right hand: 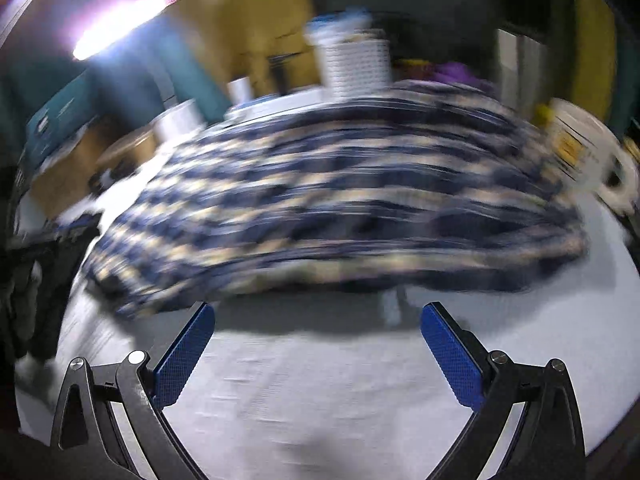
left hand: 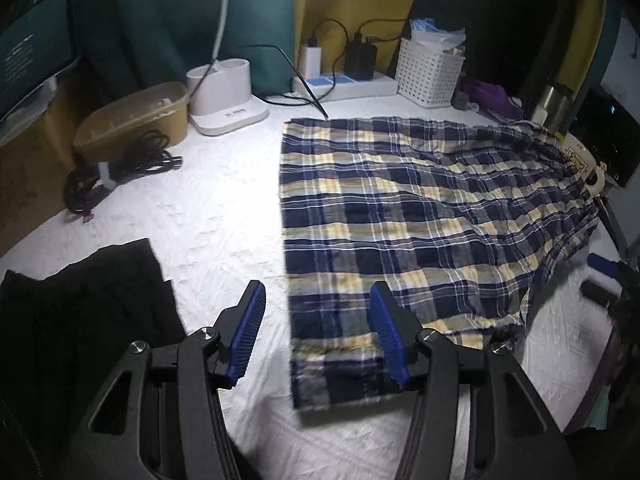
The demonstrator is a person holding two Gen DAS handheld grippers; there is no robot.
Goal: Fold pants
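Note:
Navy, yellow and white plaid pants [left hand: 404, 216] lie spread on the white table cover [left hand: 208, 216], leg hems at the left, waist at the far right. My left gripper [left hand: 318, 292] is open and empty, hovering over the near left corner of the pants; its right pad is above the cloth. My right gripper [right hand: 318, 312] is open and empty, just short of the near edge of the pants [right hand: 320, 200]. The right wrist view is heavily motion-blurred. The right gripper's blue tip [left hand: 604, 266] shows at the right edge of the left wrist view.
A black garment [left hand: 80, 312] lies at the near left. A black cable bundle [left hand: 116, 168], a tan tub [left hand: 136, 120], a white lamp base [left hand: 224, 96], a power strip with chargers [left hand: 348, 80] and a white basket [left hand: 430, 72] line the back. A mug [left hand: 580, 160] stands at far right.

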